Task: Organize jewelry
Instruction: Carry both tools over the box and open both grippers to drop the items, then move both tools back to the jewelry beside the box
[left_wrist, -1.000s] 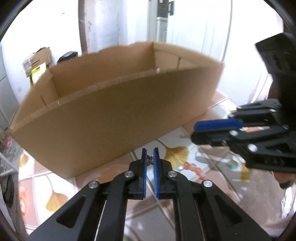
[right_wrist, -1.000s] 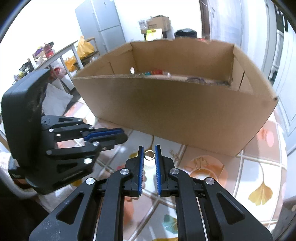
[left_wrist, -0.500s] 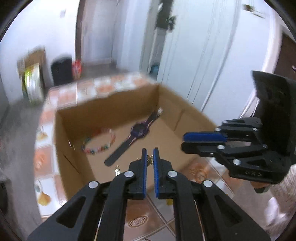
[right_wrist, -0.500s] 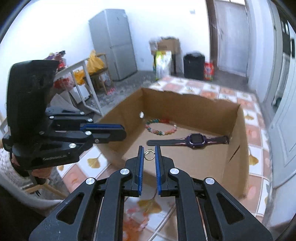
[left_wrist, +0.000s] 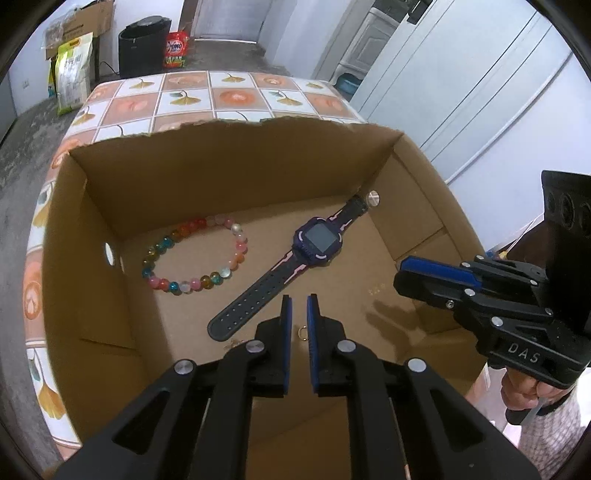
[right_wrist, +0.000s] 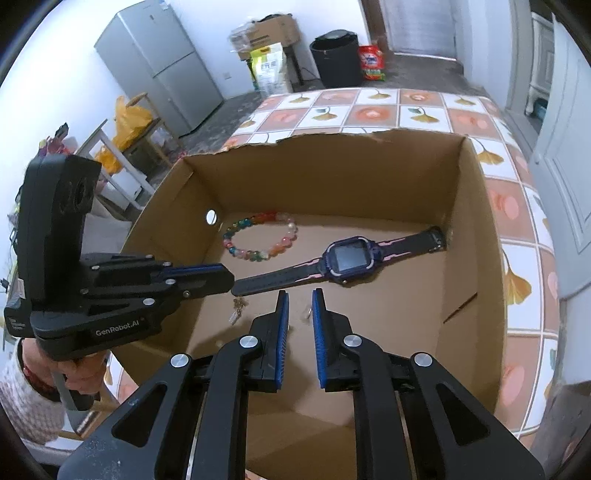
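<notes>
Left wrist view: my left jaws (left_wrist: 299, 314) hang over the open box (left_wrist: 236, 177), which stands on the tiled bench (left_wrist: 236, 98). They are narrow, with a slim gap between the blue pads (left_wrist: 286, 332), and they hold nothing. Through that gap a small ring (left_wrist: 302, 333) shows, apparently lying on the box floor. A small charm (left_wrist: 232, 343) lies just left of it, near the strap end of the watch (left_wrist: 317, 242). The bead bracelet (left_wrist: 195, 254) lies farther back, by the left wall, apart from the watch.

Right wrist view: my right jaws (right_wrist: 299, 306) are opening, a little wider than the left, and nothing is pinched between them. The ring is seen just inside the right pad, below the tips. The two sets of jaws hang near each other above the near end of the box.

Step in hand, as I judge it: letting go of the small pieces inside the box. To do it well, I should part each pair of pads until the piece is plainly free. Then I should lift straight up, not sideways, so no finger sweeps the ring or charm or catches the watch strap. Both sets of jaws should clear the near wall before they swing away, and they should keep apart from each other. The jewelry in view is all in the box, so little seems left here.
</notes>
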